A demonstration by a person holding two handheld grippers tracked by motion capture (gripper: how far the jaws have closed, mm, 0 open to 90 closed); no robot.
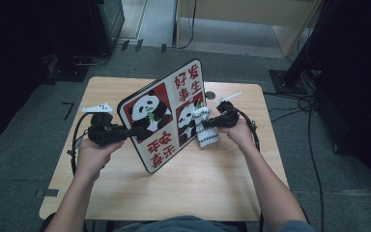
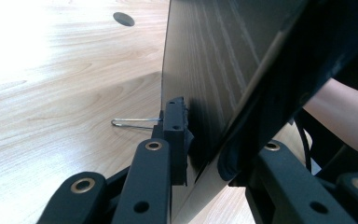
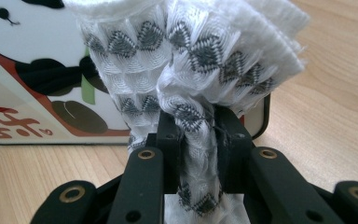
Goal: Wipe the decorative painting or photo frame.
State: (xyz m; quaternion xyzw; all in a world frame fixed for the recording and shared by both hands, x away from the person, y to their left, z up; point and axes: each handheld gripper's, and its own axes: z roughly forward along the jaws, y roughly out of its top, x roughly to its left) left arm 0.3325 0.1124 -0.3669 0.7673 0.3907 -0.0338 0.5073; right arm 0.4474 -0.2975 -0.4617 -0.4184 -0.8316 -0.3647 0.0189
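On a wooden table [image 1: 207,188], grey carpet [image 1: 24,159] around.

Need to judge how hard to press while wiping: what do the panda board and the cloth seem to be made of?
The panda board looks like a thin rigid panel: glossy printed front, dark wood-grain back in the left gripper view, so probably laminated wood or plastic. The cloth is soft woven fabric, white with dark zigzag stitching and frayed edges, bunched in the right gripper.

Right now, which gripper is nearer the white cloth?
Right. The right gripper is clamped on the white cloth, pressing it against the panda board's face. The left gripper grips the board's opposite edge, apart from the cloth.
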